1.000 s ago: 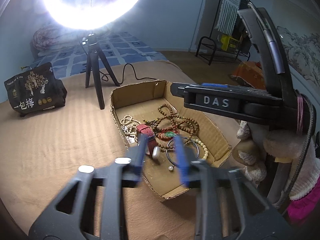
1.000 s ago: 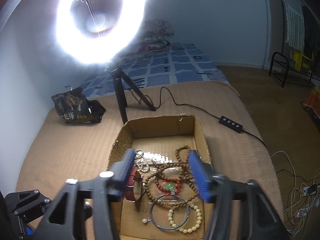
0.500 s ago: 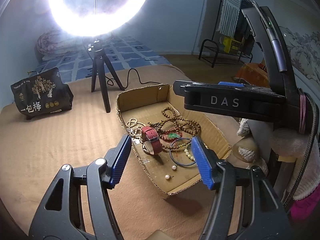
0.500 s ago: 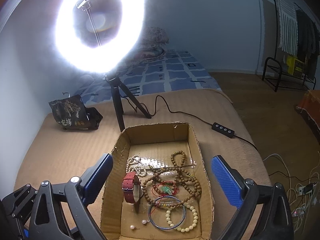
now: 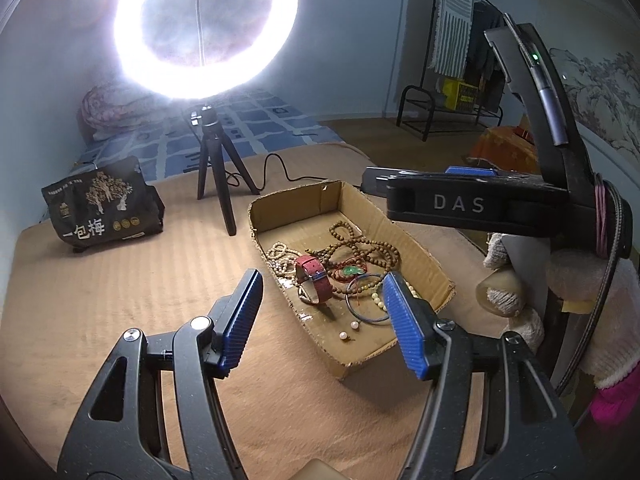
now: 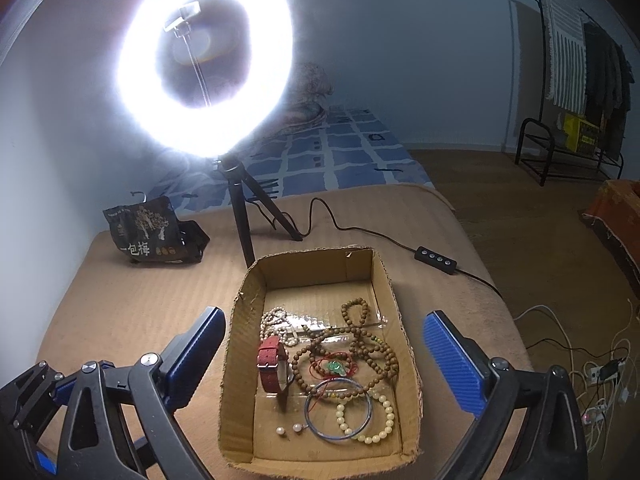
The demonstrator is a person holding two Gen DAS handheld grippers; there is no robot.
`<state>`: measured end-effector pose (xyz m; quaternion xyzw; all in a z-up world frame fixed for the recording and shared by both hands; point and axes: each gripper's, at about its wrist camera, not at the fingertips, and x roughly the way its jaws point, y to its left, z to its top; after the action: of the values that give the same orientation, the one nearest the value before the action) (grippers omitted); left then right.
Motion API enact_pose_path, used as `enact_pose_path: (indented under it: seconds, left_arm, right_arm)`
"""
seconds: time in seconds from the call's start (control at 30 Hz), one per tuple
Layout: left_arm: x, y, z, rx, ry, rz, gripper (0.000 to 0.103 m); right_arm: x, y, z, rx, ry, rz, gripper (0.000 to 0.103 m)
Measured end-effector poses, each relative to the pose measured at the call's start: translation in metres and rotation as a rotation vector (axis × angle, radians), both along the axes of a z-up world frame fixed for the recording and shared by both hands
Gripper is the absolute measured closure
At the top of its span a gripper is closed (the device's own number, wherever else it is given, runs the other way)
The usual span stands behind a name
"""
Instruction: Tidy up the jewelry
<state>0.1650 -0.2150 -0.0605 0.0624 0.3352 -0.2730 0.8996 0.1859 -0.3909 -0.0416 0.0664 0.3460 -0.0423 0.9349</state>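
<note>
An open cardboard box [image 6: 236, 364] [image 5: 432, 264] lies on the tan bed cover. Inside lie a red-strap watch [image 6: 271, 368] [image 5: 316, 278], brown wooden bead strands [image 6: 360, 340] [image 5: 360, 244], a red cord with a green pendant [image 6: 336, 367], a blue bangle [image 6: 339, 408] [image 5: 366, 308], a cream bead bracelet [image 6: 380, 420], a pale bead strand [image 6: 274, 320] and two loose pearls [image 6: 289, 429]. My left gripper [image 5: 322, 320] is open and empty above the box's near end. My right gripper [image 6: 324, 360] is open and empty, held above the box.
A lit ring light on a black tripod [image 6: 244, 216] [image 5: 216, 184] stands behind the box, its cable and controller [image 6: 435, 260] trailing right. A black snack bag [image 6: 150, 232] [image 5: 100, 204] lies at the far left. The right gripper's body [image 5: 480, 204] shows in the left wrist view.
Both grippers have opened from nearly shut to wide open and have pulled up and back from the box. The jewelry has not moved.
</note>
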Motion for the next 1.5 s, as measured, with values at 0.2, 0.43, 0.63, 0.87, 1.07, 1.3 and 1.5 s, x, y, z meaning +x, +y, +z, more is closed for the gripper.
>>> enact_pose_path:
  seconds: [0.2,0.43,0.63,0.87,1.07,1.3,1.5]
  left_arm:
    - [-0.014,0.014,0.011,-0.006,-0.017,0.003,0.038]
    - [-0.033,0.027,0.027,-0.014,-0.047,0.004,0.034]
    - [-0.052,0.04,0.036,-0.03,-0.072,0.013,0.03]
    - [-0.067,0.056,0.038,-0.032,-0.093,0.041,0.022]
    - [-0.075,0.064,0.043,-0.022,-0.111,0.048,0.021]
    - [-0.087,0.067,0.048,-0.016,-0.14,0.051,0.011]
    - [-0.096,0.063,0.053,0.021,-0.198,0.059,0.001]
  right_arm:
    - [-0.019,0.007,0.012,-0.012,-0.01,-0.01,0.002]
    - [-0.043,0.014,0.027,-0.029,-0.028,-0.028,0.001]
    - [-0.067,0.022,0.037,-0.044,-0.043,-0.036,0.001]
    - [-0.095,0.037,0.044,-0.086,-0.064,-0.04,0.0]
    - [-0.113,0.046,0.046,-0.091,-0.083,-0.047,0.0]
    - [-0.121,0.047,0.053,-0.091,-0.119,-0.064,0.0]
    - [-0.122,0.048,0.049,-0.104,-0.112,-0.067,0.0]
